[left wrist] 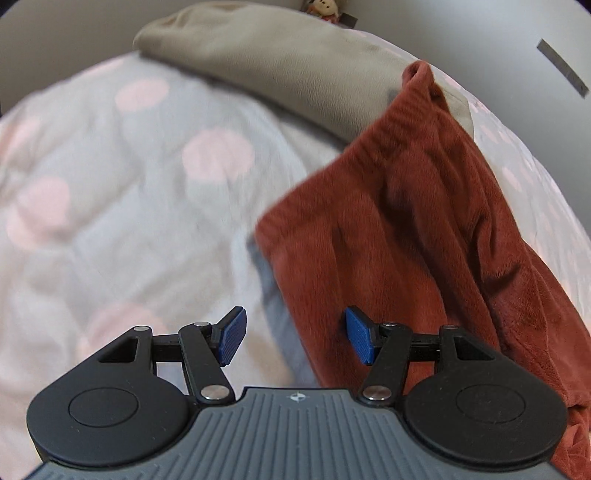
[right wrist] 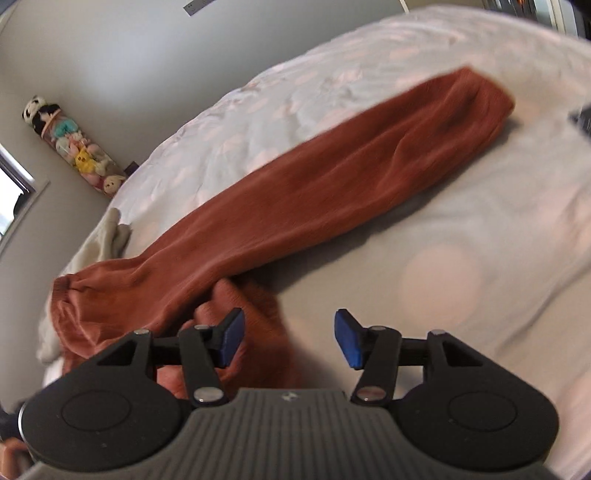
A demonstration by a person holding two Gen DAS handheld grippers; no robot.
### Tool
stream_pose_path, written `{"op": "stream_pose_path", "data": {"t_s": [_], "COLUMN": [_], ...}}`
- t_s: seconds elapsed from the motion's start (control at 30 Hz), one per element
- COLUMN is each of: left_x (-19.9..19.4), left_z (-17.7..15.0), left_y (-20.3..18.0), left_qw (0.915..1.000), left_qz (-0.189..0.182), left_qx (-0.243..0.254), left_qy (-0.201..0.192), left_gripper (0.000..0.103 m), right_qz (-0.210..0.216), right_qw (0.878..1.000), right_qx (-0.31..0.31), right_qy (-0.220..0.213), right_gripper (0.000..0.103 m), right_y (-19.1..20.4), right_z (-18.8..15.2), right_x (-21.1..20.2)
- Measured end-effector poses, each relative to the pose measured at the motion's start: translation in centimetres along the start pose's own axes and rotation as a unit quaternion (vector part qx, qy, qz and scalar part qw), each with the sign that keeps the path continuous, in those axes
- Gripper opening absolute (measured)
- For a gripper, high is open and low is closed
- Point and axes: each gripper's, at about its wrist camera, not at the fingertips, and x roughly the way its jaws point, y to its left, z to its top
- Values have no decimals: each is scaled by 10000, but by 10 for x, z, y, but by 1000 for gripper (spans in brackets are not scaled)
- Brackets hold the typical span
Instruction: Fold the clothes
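Left gripper (left wrist: 295, 338): jaws spread wide, nothing between the blue pads (left wrist: 232, 338). Held above the bed (left wrist: 110, 221), which carries a pale grey quilt printed with pink spots.

Rust-red garment (left wrist: 424, 229): plush fabric, lying on the quilt from 5 o'clock up to 1 o'clock in the left wrist view. Right-hand pad of the left gripper shown against the garment's near left edge; contact cannot be told. Top end of the garment overlapping a beige cloth (left wrist: 266, 62) that runs across 12 o'clock. A blurred plush figure (left wrist: 321, 9) visible beyond the beige cloth, against the grey wall.

Right gripper (right wrist: 290, 338): jaws likewise parted and empty. Left pad (right wrist: 231, 339) shown over a bunched fold of the rust-red garment (right wrist: 314, 188); right pad over bare quilt.

In the right wrist view, garment stretched as one long band from a gathered cuff at 9 o'clock to a rounded end at 1 o'clock, flat on the bed (right wrist: 480, 258). Beige cloth (right wrist: 107, 232) partly under the cuff end, at 9 o'clock. Clear tube of soft toys (right wrist: 70, 144) leaning in the wall corner at 10 o'clock, well apart from the garment. Dark object (right wrist: 581, 122) at the 3 o'clock edge, too cropped to identify.

Both views motion-blurred.
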Motion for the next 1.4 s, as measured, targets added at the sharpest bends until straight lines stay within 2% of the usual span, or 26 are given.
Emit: {"op": "stream_pose_path", "data": {"t_s": [0.07, 0.17, 0.23, 0.27, 0.3, 0.33, 0.4, 0.43, 0.5, 0.6, 0.77, 1.03, 1.17, 1.4], "left_x": [3, 3, 4, 6, 6, 6, 3, 1, -5, -13, -18, -25, -25, -21], "left_z": [-10, -17, -20, -21, -21, -21, -22, -22, -24, -21, -17, -14, -13, -12], "left_y": [0, -9, -15, -18, -21, -23, -27, -28, -27, -21, -17, -15, -15, -16], "left_qw": [9999, 9987, 9968, 9960, 9953, 9945, 9927, 9917, 9909, 9910, 9916, 9917, 9920, 9914], "left_qz": [-17, 3, -79, -104, -146, -188, -207, -206, -168, -124, -3, 69, 15, -51], "left_qx": [10, 380, 655, 753, 820, 878, 997, 1050, 1056, 958, 867, 829, 823, 929], "left_qy": [-120, -353, -453, -480, -503, -536, -652, -710, -819, -932, -960, -980, -953, -921], "left_gripper": [57, 53, 32, 28, 22, 15, 9, 7, 6, 5, 4, 4, 4, 4], "right_qz": [-69, -195, -276, -284, -291, -299, -390, -455, -533, -623, -740, -663, -479, 170], "right_qw": [9998, 9987, 9977, 9976, 9975, 9973, 9970, 9966, 9967, 9968, 9946, 9870, 9877, 9881], "right_qx": [63, 70, 26, 6, -13, -32, -218, -342, -455, -483, -690, -1141, -1250, -1529], "right_qy": [171, 459, 623, 636, 650, 663, 640, 596, 411, 154, -242, -916, -813, 76], "right_gripper": [57, 57, 56, 49, 38, 35, 25, 24, 19, 17, 16, 16, 16, 16], "right_y": [3, 7, 10, 13, 16, 19, 28, 33, 39, 46, 62, 101, 119, 167], "right_z": [-11, -27, -34, -35, -35, -36, -36, -36, -37, -39, -39, -40, -39, -55], "right_x": [11, 27, 34, 34, 33, 33, 28, 23, 10, -13, -56, -121, -113, -38]}}
